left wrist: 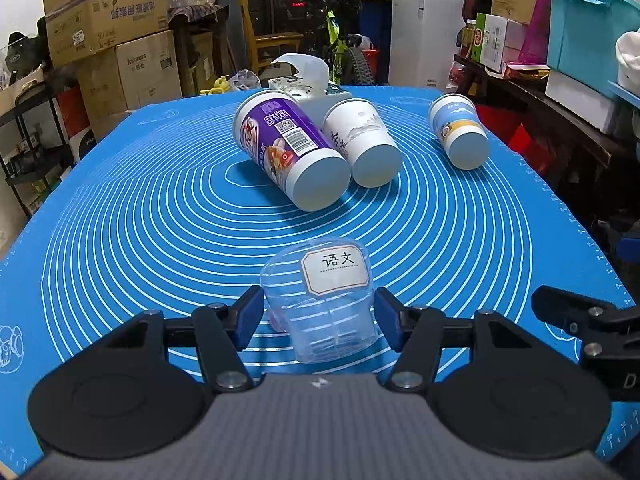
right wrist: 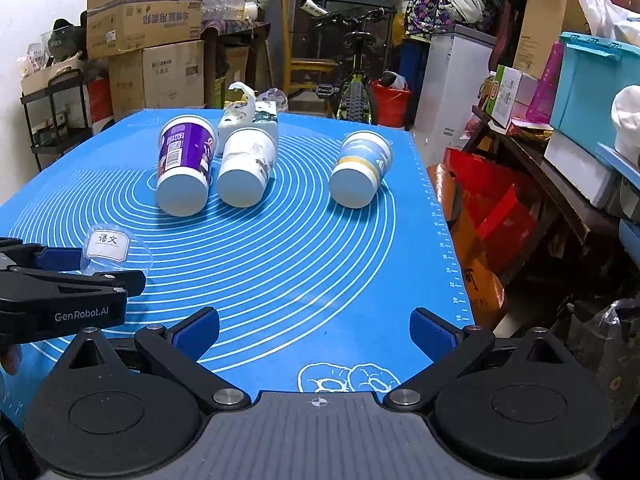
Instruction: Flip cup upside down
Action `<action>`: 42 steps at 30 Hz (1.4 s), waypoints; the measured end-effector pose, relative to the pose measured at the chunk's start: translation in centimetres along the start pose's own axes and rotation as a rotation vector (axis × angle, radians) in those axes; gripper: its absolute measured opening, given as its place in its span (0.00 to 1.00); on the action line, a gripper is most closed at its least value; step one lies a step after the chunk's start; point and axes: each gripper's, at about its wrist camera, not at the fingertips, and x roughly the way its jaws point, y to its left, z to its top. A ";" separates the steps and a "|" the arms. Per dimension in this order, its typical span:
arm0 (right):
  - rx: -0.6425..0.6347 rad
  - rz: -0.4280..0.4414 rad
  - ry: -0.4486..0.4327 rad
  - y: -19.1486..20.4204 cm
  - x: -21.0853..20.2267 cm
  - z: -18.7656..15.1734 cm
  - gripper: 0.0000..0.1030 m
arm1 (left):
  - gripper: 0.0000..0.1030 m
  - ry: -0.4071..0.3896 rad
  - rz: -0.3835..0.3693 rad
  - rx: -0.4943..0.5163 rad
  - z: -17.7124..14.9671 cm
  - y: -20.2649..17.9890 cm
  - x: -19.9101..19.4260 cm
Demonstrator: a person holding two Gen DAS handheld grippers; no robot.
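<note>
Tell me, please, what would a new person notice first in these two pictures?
First, the clear plastic cup with a white label, between the fingers of the left gripper near the front of the blue mat. Behind it, three paper cups lie on their sides: a purple cup, a white cup touching it, and a blue-and-white cup apart on the right.
</note>
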 end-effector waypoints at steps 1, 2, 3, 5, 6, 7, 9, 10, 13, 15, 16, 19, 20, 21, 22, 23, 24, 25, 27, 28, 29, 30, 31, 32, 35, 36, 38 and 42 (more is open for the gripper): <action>-0.001 0.000 0.000 0.1 0.0 0.0 0.98 | 0.62 0.005 -0.001 -0.001 0.0 0.0 0.0; -0.002 0.001 -0.002 0.1 -0.1 0.0 0.98 | 0.68 0.014 0.003 -0.003 0.0 0.1 0.1; -0.003 0.003 -0.002 0.2 -0.1 0.1 0.98 | 0.74 0.024 0.009 -0.005 0.1 0.2 0.2; -0.006 0.005 -0.005 0.3 -0.1 0.1 0.98 | 0.74 0.030 0.000 -0.012 0.0 0.3 0.2; -0.008 0.005 -0.005 0.4 -0.1 0.1 0.98 | 0.74 0.036 -0.004 -0.010 0.0 0.4 0.2; -0.010 0.006 -0.005 0.4 -0.2 0.1 0.98 | 0.74 0.040 -0.005 -0.007 0.0 0.3 0.2; -0.012 0.006 -0.004 0.4 -0.2 0.1 0.98 | 0.75 0.040 -0.006 -0.001 -0.1 0.2 0.2; -0.011 0.006 -0.004 0.4 -0.2 0.1 0.98 | 0.75 0.041 -0.008 0.001 -0.2 0.2 0.2; -0.011 0.003 -0.004 0.4 -0.3 0.1 0.98 | 0.77 0.044 -0.023 0.000 -0.1 0.1 0.0; -0.010 0.003 -0.006 0.3 -0.4 0.1 0.98 | 0.77 0.041 -0.031 -0.004 -0.1 0.1 -0.3; -0.010 0.004 -0.008 0.3 -0.4 0.1 0.98 | 0.77 0.036 -0.036 -0.006 0.0 0.2 -0.6; -0.029 0.006 -0.010 0.5 -0.5 0.2 0.98 | 0.81 0.020 -0.041 -0.020 0.2 0.7 -1.7; -0.040 0.009 -0.009 0.7 -0.5 0.3 0.98 | 0.83 0.011 -0.042 -0.024 0.3 0.9 -2.2; -0.059 0.017 -0.010 1.0 -0.6 0.4 0.98 | 0.83 0.004 -0.042 -0.025 0.3 1.2 -2.7; -0.080 0.023 -0.017 1.3 -0.8 0.4 0.98 | 0.83 -0.003 -0.043 -0.025 0.4 1.5 -3.2; -0.104 0.024 -0.028 1.7 -1.1 0.3 0.98 | 0.83 -0.010 -0.041 -0.023 0.3 1.8 -3.7; -0.127 0.023 -0.035 2.1 -1.2 0.4 0.98 | 0.85 -0.015 -0.035 -0.022 0.3 2.1 -4.1; -0.155 0.021 -0.042 2.6 -1.4 0.4 0.98 | 0.86 -0.020 -0.025 -0.023 0.1 2.6 -4.6; -0.197 0.034 -0.048 3.3 -1.7 0.6 0.98 | 0.91 -0.027 -0.001 -0.035 -0.2 3.6 -5.2; -0.216 0.046 -0.050 3.6 -1.8 0.7 0.98 | 0.91 -0.032 0.010 -0.046 -0.4 4.1 -5.5; -0.241 0.058 -0.053 4.0 -2.0 0.9 0.98 | 0.91 -0.037 0.020 -0.056 -0.6 4.7 -5.8; -0.268 0.062 -0.056 4.3 -2.1 1.1 0.98 | 0.91 -0.042 0.029 -0.067 -0.7 5.3 -6.1; -0.311 0.061 -0.061 4.9 -2.3 1.4 0.98 | 0.91 -0.046 0.041 -0.078 -0.9 5.9 -6.3; -0.355 0.055 -0.069 5.4 -2.5 1.5 0.98 | 0.91 -0.050 0.055 -0.088 -1.0 6.4 -6.4; -0.488 0.028 -0.096 7.0 -3.0 2.0 0.98 | 0.91 -0.057 0.098 -0.119 -1.4 7.8 -6.6; -0.537 0.017 -0.107 7.7 -3.1 2.1 0.98 | 0.91 -0.060 0.109 -0.131 -1.5 8.3 -6.6; -0.633 -0.011 -0.121 8.9 -3.3 2.3 0.98 | 0.91 -0.063 0.123 -0.157 -1.8 9.2 -6.7; -0.855 -0.042 -0.138 11.2 -3.2 2.6 0.98 | 0.91 -0.069 0.136 -0.200 -2.0 10.5 -6.8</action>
